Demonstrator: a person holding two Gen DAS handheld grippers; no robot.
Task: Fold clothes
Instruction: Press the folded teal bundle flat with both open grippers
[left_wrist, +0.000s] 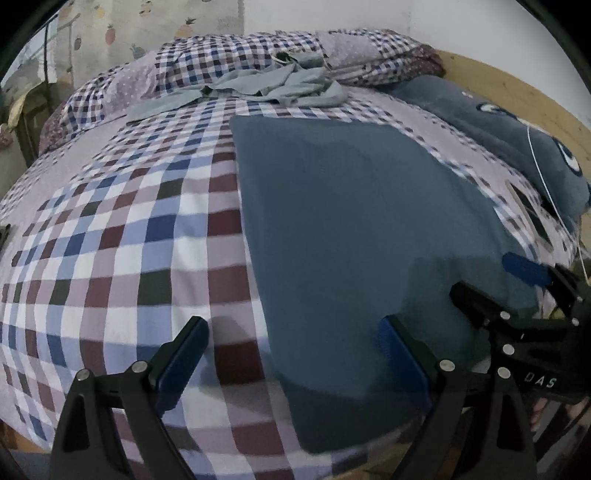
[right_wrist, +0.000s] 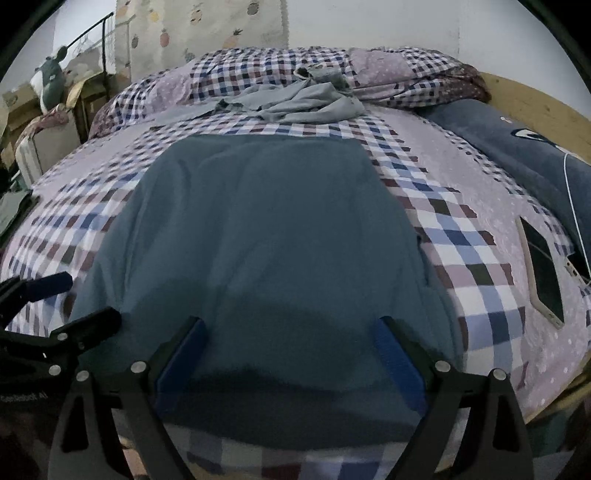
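Checked bedding (left_wrist: 122, 236) in purple, blue and white covers the bed in front of me, with a pale wall and a fruit-print curtain (right_wrist: 207, 26) behind it. On the bedding lies a dark teal garment (right_wrist: 266, 236), spread flat and smooth in a rough rectangle whose near edge reaches the front of the bed.

My left gripper (left_wrist: 293, 363) hovers low over the garment's left near corner with its fingers spread wide; one blue pad sits above the checked sheet, the other above the teal cloth, and nothing is held between them. My right gripper (right_wrist: 291, 360) is just as wide open, both pads above the garment's near edge, and I see no cloth pinched. Whether the pads touch the fabric I cannot tell.

At the far end, a crumpled light grey garment (right_wrist: 295, 101) lies against the checked pillows (right_wrist: 388, 70). On the right a dark blue plush blanket (left_wrist: 491, 122) lies along the wooden bed frame (right_wrist: 532, 99), with a thin white cable across it. A tablet (right_wrist: 543, 273) rests on the sheet near that blanket.
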